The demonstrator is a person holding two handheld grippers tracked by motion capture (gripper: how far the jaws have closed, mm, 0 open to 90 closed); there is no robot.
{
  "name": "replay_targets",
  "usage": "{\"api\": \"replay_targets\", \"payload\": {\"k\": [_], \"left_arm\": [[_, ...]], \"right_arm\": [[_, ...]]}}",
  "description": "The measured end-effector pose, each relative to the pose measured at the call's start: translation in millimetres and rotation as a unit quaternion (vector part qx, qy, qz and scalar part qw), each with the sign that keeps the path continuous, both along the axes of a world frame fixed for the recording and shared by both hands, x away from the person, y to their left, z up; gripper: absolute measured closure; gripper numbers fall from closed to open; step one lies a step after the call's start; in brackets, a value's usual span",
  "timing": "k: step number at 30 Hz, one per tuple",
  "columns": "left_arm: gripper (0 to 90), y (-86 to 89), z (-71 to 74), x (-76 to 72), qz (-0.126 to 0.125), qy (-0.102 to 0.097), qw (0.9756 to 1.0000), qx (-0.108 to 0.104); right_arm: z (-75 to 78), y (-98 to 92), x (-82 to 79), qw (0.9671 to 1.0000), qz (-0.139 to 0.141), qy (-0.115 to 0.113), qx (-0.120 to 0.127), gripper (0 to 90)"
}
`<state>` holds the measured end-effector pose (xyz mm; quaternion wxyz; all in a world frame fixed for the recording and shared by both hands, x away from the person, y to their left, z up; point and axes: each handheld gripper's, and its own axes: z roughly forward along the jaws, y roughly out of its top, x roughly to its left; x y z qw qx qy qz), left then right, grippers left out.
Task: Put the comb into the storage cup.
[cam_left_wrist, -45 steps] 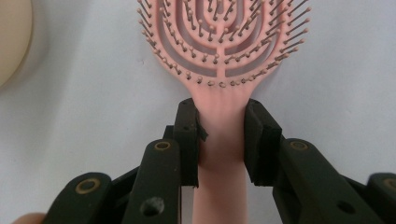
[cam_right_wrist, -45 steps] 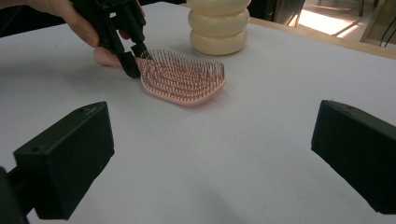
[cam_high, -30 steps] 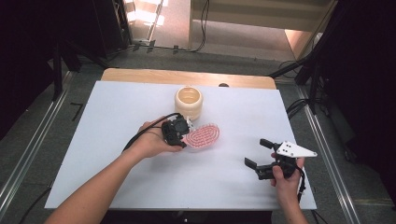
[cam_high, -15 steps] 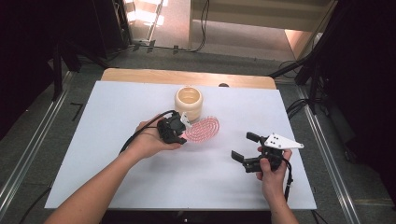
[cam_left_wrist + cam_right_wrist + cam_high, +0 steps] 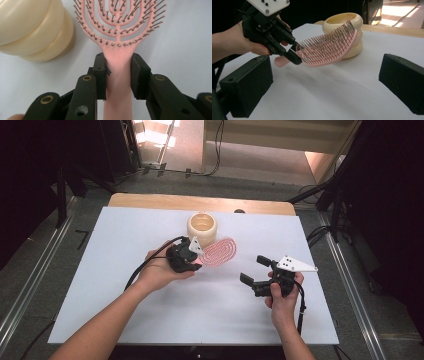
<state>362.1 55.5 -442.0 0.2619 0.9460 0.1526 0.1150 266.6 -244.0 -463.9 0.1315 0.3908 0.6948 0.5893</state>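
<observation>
Step in hand: lifting the pink hairbrush [image 5: 220, 252] toward the cream holder [image 5: 202, 227], judged from how the parts lie.
Left gripper [image 5: 192, 260]: jaws clamped on the brush handle just below the head, one pad on each side, as the left gripper view shows [image 5: 117, 72].
Right gripper [image 5: 256, 270]: jaws apart with nothing between them; it sits at 4 o'clock of the brush, well apart from it.
Hairbrush position: near the desk [image 5: 125, 230] centre, head tilted up, bristles facing up, its tip resting against the holder at 11 o'clock of the handle [image 5: 329, 48].
Holder position: upright, mouth open, at 12 o'clock of the desk centre.
Grip advice: keep the clamp square on the handle; the neck is narrow and may pivot.
Approach advice: raise the head above the rim before tipping the brush in.
Risk: pushing sideways could slide or topple the holder.
</observation>
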Motion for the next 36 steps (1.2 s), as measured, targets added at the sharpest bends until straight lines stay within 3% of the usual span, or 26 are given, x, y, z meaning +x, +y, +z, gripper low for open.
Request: {"api": "replay_targets", "payload": {"k": [4, 5, 11, 15, 20, 21, 36], "left_arm": [[70.9, 1.3, 1.6, -1.0, 0.010, -0.016, 0.9997, -0.018], [70.9, 1.7, 1.6, -0.3, 0.011, -0.008, 0.9996, -0.026], [70.9, 3.3, 1.1, -0.2, 0.021, -0.012, 0.9986, -0.046], [70.9, 5.4, 2.0, -2.8, 0.030, -0.035, 0.9969, -0.064], [70.9, 7.1, 3.4, -4.3, 0.034, -0.032, 0.9958, -0.079], [70.9, 7.0, 3.1, -5.5, 0.036, -0.040, 0.9953, -0.080], [70.9, 7.5, 2.8, -11.8, 0.051, -0.058, 0.9897, -0.120]], "right_arm": [[3.8, 4.0, 3.7, 0.9999, -0.009, 0.004, 0.002, 0.0], [5.6, 6.9, 5.3, 0.9999, -0.011, 0.004, 0.004, 0.0], [10.3, 15.5, 8.8, 0.9997, -0.023, -0.003, -0.003, 0.0], [13.2, 21.7, 12.4, 0.9997, -0.025, -0.004, 0.000, 0.0], [16.6, 28.3, 17.8, 0.9996, -0.027, -0.001, 0.009, 0.0], [18.4, 31.3, 19.7, 0.9995, -0.026, 0.000, 0.015, 0.0], [21.7, 45.4, 35.2, 0.9975, -0.038, 0.020, 0.056, 0.0]]}}
